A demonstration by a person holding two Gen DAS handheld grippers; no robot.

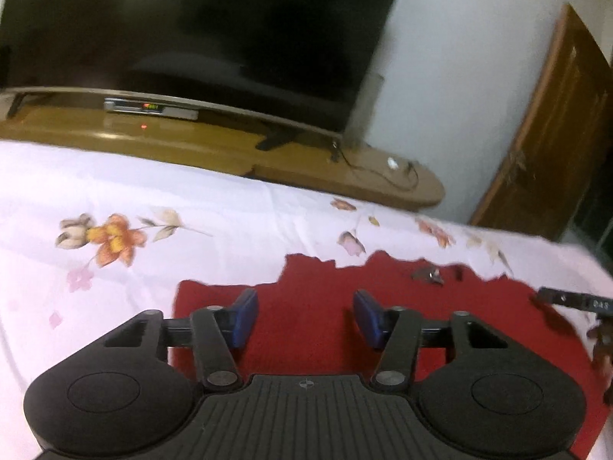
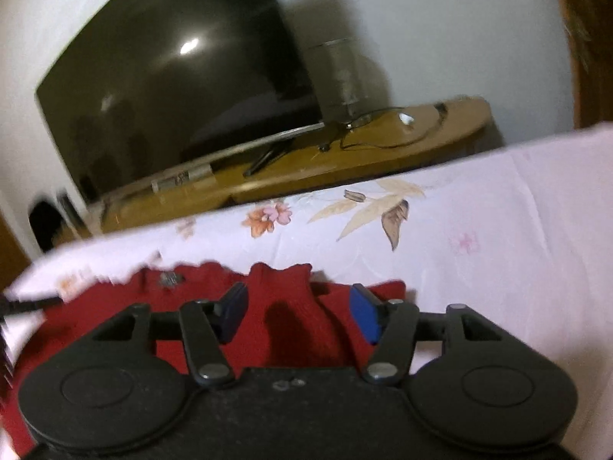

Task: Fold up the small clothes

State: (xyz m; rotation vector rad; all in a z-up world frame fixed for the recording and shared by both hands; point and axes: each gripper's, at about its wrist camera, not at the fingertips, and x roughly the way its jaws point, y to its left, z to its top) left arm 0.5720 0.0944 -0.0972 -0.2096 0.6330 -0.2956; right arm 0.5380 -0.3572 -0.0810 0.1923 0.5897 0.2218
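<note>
A small red knitted garment lies spread on a white flowered bedsheet. My left gripper is open above the garment's left part, its blue pads apart with only cloth below. My right gripper is open above the garment's right part, where the cloth bunches into a raised fold between the pads. A small dark motif sits on the garment. The tip of the right gripper shows at the far right of the left wrist view.
Beyond the bed edge stands a low wooden TV bench with a large dark television, a set-top box and cables. A wooden door is at the right. The sheet spreads right of the garment.
</note>
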